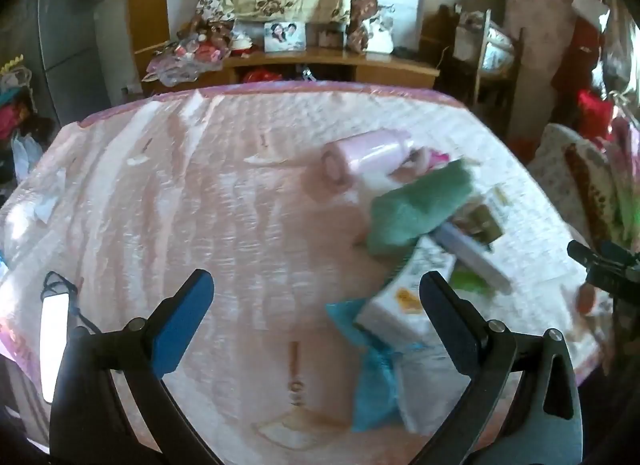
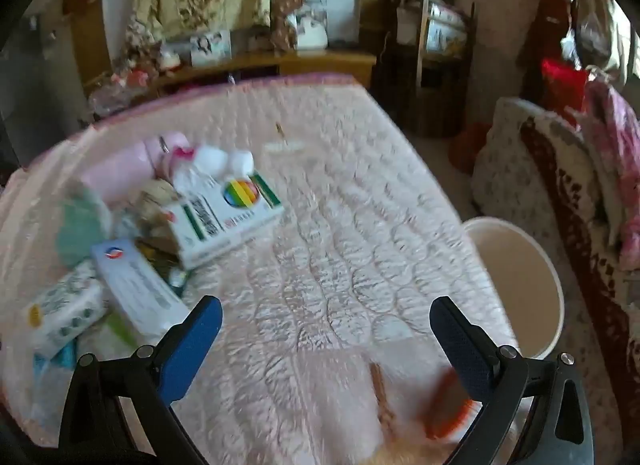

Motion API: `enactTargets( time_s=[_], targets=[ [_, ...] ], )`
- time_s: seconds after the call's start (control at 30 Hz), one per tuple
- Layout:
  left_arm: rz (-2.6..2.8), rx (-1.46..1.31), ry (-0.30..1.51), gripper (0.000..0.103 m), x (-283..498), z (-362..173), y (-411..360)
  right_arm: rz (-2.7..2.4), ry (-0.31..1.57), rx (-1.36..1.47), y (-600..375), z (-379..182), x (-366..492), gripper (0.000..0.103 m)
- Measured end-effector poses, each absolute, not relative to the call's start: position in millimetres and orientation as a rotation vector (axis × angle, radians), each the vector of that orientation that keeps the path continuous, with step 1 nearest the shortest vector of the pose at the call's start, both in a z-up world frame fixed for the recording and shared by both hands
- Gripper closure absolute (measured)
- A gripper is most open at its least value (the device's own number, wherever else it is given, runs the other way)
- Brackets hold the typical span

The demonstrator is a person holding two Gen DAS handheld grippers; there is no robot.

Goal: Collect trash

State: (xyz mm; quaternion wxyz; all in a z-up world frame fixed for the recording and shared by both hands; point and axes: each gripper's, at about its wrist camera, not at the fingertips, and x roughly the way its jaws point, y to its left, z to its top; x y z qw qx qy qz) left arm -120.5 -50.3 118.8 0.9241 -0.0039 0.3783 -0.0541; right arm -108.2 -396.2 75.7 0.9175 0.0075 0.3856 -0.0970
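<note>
A heap of trash lies on a pink quilted bed (image 1: pixel 224 217). In the left wrist view it holds a pink roll (image 1: pixel 360 161), a green cloth (image 1: pixel 416 205), a white tissue pack (image 1: pixel 404 301) and a blue wrapper (image 1: pixel 372 377). My left gripper (image 1: pixel 316 313) is open and empty, just left of the heap. In the right wrist view the heap sits at the left, with a white box bearing a rainbow circle (image 2: pixel 228 213) and a long white box (image 2: pixel 136 289). My right gripper (image 2: pixel 326 329) is open and empty over the bed (image 2: pixel 340 225). An orange object (image 2: pixel 448 413) lies blurred near its right finger.
A white bucket (image 2: pixel 520 285) stands on the floor beside the bed's right edge. A wooden shelf (image 1: pixel 320 61) with a photo frame stands beyond the bed. A patterned blanket (image 2: pixel 560 193) lies at the right. Paper scraps (image 1: pixel 136 161) lie on the far left of the bed.
</note>
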Motion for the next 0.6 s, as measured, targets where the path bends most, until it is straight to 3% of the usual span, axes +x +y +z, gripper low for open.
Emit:
enactTargets(
  time_s=[0.17, 0.6],
  targets=[
    [-0.122, -0.026, 0.731, 0.001, -134.9, 136.4, -59.1, -0.181, 0.696, -0.009, -320.7, 141.1, -124.9, 0.000],
    [-0.140, -0.055, 0.631, 0.001, -160.6, 170.7, -68.9, -0.080, 0.552, -0.003, -278.8, 196.2, -159.3, 0.000]
  ],
)
